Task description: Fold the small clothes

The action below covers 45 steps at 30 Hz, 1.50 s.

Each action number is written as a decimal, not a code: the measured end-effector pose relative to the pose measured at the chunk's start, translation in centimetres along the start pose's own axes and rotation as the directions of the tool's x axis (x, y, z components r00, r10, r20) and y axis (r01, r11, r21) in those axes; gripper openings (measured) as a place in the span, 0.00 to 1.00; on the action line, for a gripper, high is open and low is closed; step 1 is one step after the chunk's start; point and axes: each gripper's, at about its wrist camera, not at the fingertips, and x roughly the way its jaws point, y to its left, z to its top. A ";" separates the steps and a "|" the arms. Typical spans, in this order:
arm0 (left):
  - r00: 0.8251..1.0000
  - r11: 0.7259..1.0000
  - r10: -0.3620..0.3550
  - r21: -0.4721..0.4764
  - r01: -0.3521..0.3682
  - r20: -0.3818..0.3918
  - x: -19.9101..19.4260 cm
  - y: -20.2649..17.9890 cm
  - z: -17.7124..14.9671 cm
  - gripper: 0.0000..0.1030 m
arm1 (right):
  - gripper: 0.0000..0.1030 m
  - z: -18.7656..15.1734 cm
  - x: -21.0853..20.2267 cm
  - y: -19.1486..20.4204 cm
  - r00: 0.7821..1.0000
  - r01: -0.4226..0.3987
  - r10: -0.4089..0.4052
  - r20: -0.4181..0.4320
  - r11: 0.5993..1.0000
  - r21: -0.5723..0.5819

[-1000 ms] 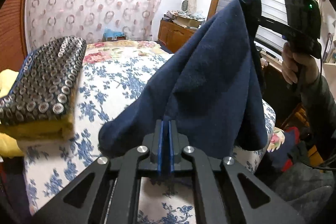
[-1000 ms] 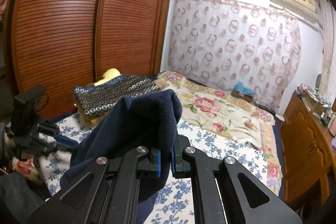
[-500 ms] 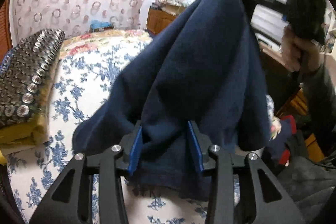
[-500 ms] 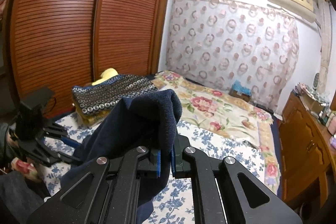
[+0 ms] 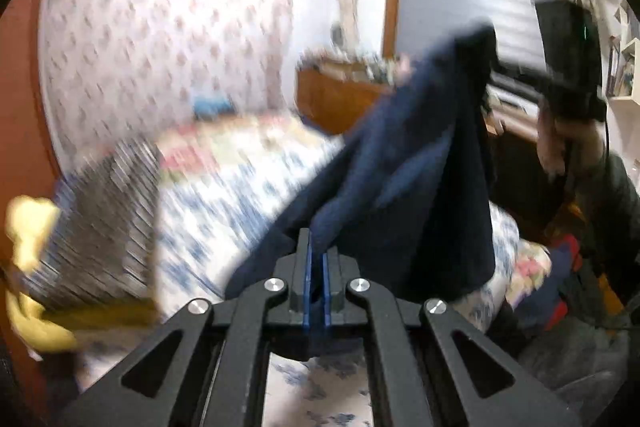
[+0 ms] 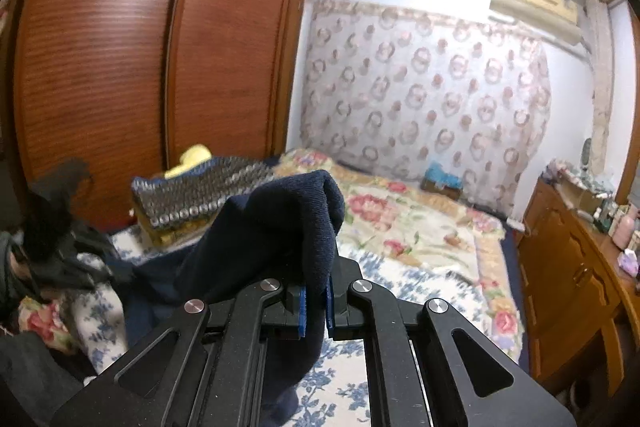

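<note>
A: Where's the navy garment?
B: Strung above the floral bed between both grippers. Left gripper just re-clamped its lower edge; right gripper pinches a folded edge.
A: Room?
B: Bed beyond lies open.

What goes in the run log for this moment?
left gripper: just closed on navy cloth | right gripper: shut on cloth | cloth: lifted above bed

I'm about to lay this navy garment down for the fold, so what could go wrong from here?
1. The left tongs have just closed on only a thin edge of the navy garment; it may slip out.
2. The right tongs pinch a bunched fold, so the cloth could land creased.
3. The hanging fabric might brush the folded stack on the bed.
</note>
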 end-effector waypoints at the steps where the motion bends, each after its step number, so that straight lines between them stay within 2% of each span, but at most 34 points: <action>1: 0.999 1.000 0.013 0.019 -0.014 0.039 -1.7 -0.1 1.2 0.01 | 0.03 0.4 -1.1 -0.1 1.000 0.003 -0.003 0.018 1.000 0.003; 6: 0.983 0.992 0.057 0.098 -0.075 0.175 -6.8 -0.9 6.1 0.01 | 0.03 2.1 -5.6 0.2 0.997 -0.002 0.003 0.080 1.000 -0.014; 7: 0.975 0.990 0.069 0.109 -0.094 0.213 -8.0 -1.2 7.2 0.01 | 0.03 2.7 -6.6 0.6 0.996 -0.006 0.008 0.089 1.000 -0.023; 11: 0.956 0.986 0.058 0.133 -0.100 0.286 -10.9 -1.6 10.2 0.01 | 0.03 4.7 -9.5 1.1 0.992 -0.027 0.030 0.122 0.999 -0.032; 13: 0.946 0.983 0.059 0.148 -0.111 0.318 -11.8 -1.6 11.6 0.01 | 0.03 5.8 -10.8 1.1 0.989 -0.041 0.045 0.142 0.999 -0.029; 16: 0.946 0.981 0.054 0.160 -0.110 0.320 -10.6 -0.2 12.9 0.01 | 0.03 6.6 -11.7 0.8 0.986 -0.040 0.044 0.160 0.999 -0.029; 19: 0.961 0.982 0.056 0.161 -0.102 0.271 -7.8 1.0 13.0 0.01 | 0.03 6.5 -10.1 -0.2 0.990 -0.028 0.030 0.135 0.999 -0.018; 21: 0.978 0.985 0.059 0.147 -0.090 0.201 -4.0 2.0 12.1 0.01 | 0.03 5.6 -7.8 -1.4 0.996 -0.025 0.025 0.087 1.000 -0.001; 23: 0.991 0.989 0.066 0.123 -0.080 0.113 0.7 3.5 10.5 0.01 | 0.03 3.9 -4.1 -3.1 1.000 -0.026 0.026 0.013 0.999 0.031; 25: 0.996 0.991 0.081 0.101 -0.083 0.031 5.1 4.8 8.6 0.01 | 0.03 1.6 0.4 -4.7 0.997 -0.032 0.036 -0.066 0.998 0.061; 28: 0.992 0.994 0.095 0.057 -0.090 -0.085 11.1 6.7 5.8 0.01 | 0.03 -2.0 6.8 -6.7 0.985 -0.025 0.039 -0.167 0.996 0.088; 33: 0.982 0.996 0.086 0.023 -0.083 -0.167 15.7 6.9 4.6 0.02 | 0.03 -5.3 13.9 -10.2 0.965 -0.016 0.051 -0.258 0.991 0.133; 36: 0.976 0.996 0.088 0.021 -0.085 -0.199 17.8 6.9 4.6 0.02 | 0.04 -6.4 16.1 -12.2 0.955 -0.022 0.068 -0.288 0.987 0.159; 45: 0.967 0.997 0.071 0.009 -0.071 -0.243 21.6 7.8 4.7 0.02 | 0.04 -9.2 18.6 -13.8 0.927 -0.019 0.096 -0.363 0.978 0.209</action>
